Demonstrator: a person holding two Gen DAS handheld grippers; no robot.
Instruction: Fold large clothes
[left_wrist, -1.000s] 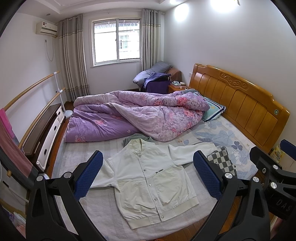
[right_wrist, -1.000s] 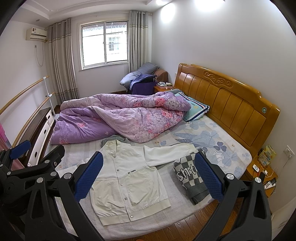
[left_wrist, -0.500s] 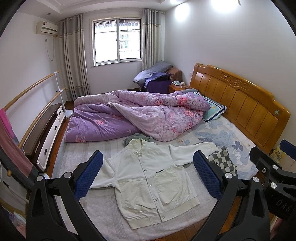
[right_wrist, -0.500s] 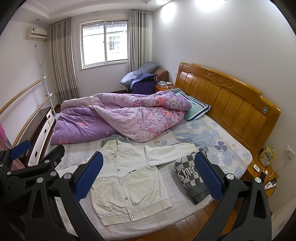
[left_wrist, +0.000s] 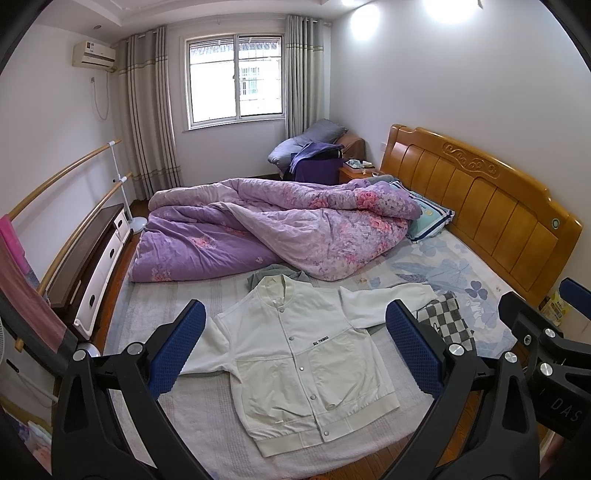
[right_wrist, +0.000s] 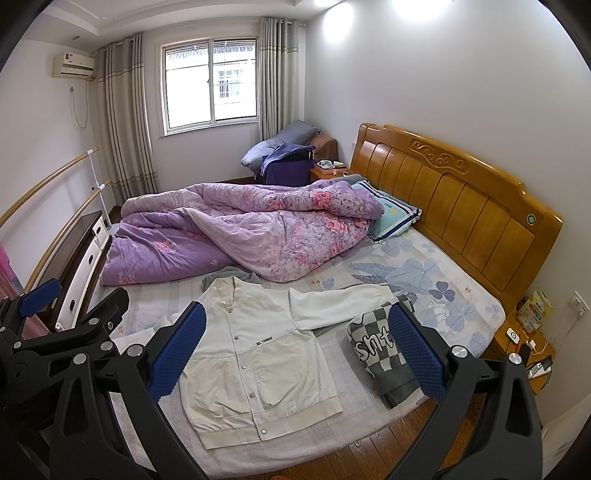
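A white snap-front jacket (left_wrist: 295, 354) (right_wrist: 255, 354) lies flat and face up on the near side of the bed, sleeves spread out to both sides. My left gripper (left_wrist: 295, 347) hangs well above it, open, with nothing between its blue pads. My right gripper (right_wrist: 295, 347) is open too, held high over the jacket and empty. A folded grey and white checkered garment (left_wrist: 445, 325) (right_wrist: 380, 350) rests by the jacket's right sleeve. A grey garment (right_wrist: 229, 275) peeks out behind the collar.
A crumpled purple floral quilt (left_wrist: 273, 229) covers the far half of the bed. The wooden headboard (right_wrist: 454, 203) runs along the right. A striped pillow (right_wrist: 391, 214) lies by it. A dark dresser (left_wrist: 88, 266) and wooden rails stand on the left, a bedside table (right_wrist: 524, 343) on the right.
Both views have barely shifted; the jacket and the grippers stay as they were.
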